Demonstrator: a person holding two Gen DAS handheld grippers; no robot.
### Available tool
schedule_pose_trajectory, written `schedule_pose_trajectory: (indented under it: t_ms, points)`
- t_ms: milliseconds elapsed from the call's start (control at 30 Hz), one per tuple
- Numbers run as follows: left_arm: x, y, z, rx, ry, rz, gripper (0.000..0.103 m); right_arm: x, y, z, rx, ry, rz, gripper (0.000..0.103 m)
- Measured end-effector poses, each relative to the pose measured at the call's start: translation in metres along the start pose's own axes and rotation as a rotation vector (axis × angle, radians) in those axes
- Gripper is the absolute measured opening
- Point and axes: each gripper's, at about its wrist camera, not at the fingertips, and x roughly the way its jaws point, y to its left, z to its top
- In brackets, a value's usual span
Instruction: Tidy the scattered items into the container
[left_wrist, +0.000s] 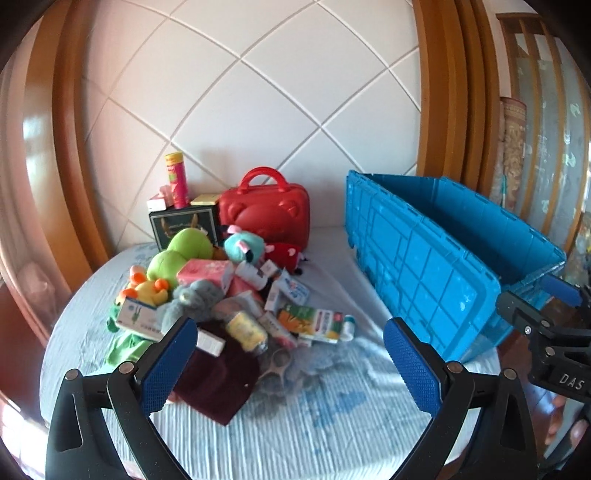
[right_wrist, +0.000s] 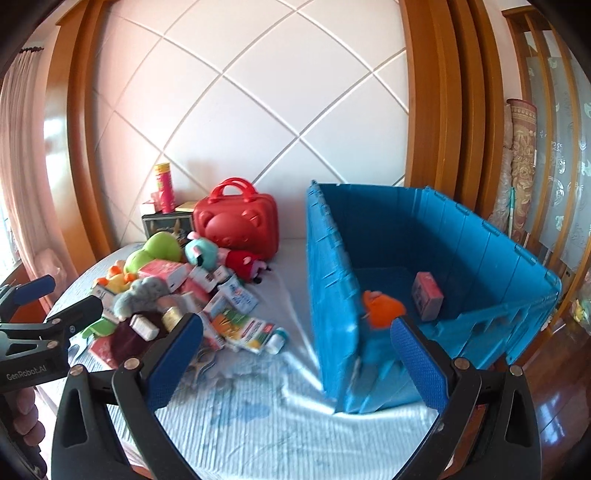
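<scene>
The left gripper (left_wrist: 290, 363) hangs spread wide over the bed with nothing between its 2 blue pads, and the right gripper (right_wrist: 297, 360) is equally spread and empty. Just ahead of the left gripper, and partly behind its left finger, lies the pile of scattered items (left_wrist: 221, 295): a dark maroon cloth (left_wrist: 218, 380) closest, then a yellow jar (left_wrist: 246, 330), a grey plush (left_wrist: 194, 301), a green and orange box (left_wrist: 314, 323), and farther off a green plush (left_wrist: 184, 247) and a teal plush (left_wrist: 243, 245). Beyond the pile, a red case (left_wrist: 266, 210) stands upright near the wall beside a black box (left_wrist: 184, 223) carrying a pink tube (left_wrist: 177, 181). The blue container (right_wrist: 424, 280) sits ahead and to the right of the left gripper, and directly ahead of the right gripper, whose right finger overlaps its near corner. Inside it, just beyond that gripper, lie 1 orange toy (right_wrist: 380, 304) and 1 pink box (right_wrist: 426, 295), slightly apart. Everything rests on a pale blue striped bedsheet (left_wrist: 314, 424). Behind stands a white padded wall (left_wrist: 258, 92) with diagonal seams, framed by curved wooden trim (left_wrist: 450, 92), and a polished wood floor (right_wrist: 554, 387) shows to the right gripper's right.
</scene>
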Motion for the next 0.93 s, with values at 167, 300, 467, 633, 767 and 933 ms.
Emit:
schedule_pose_trajectory:
  t_ms: [167,300,467,633,767,933]
  points:
    - [-0.014,0.033,-0.027,-0.013,0.035,0.012,0.102,-0.012,0.034,-0.023,0.017,0.031,0.001,0.103]
    - [-0.030,0.052,-0.040,-0.036,0.036,0.023,0.102,-0.029,0.052,-0.035,0.001,0.038,-0.023,0.103]
    - [-0.050,0.065,-0.049,-0.041,0.021,0.041,0.102,-0.059,0.063,-0.042,-0.002,0.002,-0.064,0.103]
    - [-0.067,0.073,-0.055,-0.057,0.000,0.054,0.102,-0.076,0.067,-0.047,0.016,-0.014,-0.079,0.103]
    - [-0.074,0.074,-0.059,-0.044,-0.012,0.060,0.102,-0.080,0.070,-0.051,0.028,-0.006,-0.085,0.103]
    - [-0.077,0.073,-0.062,-0.029,-0.012,0.065,0.102,-0.084,0.070,-0.054,0.034,-0.006,-0.102,0.103]
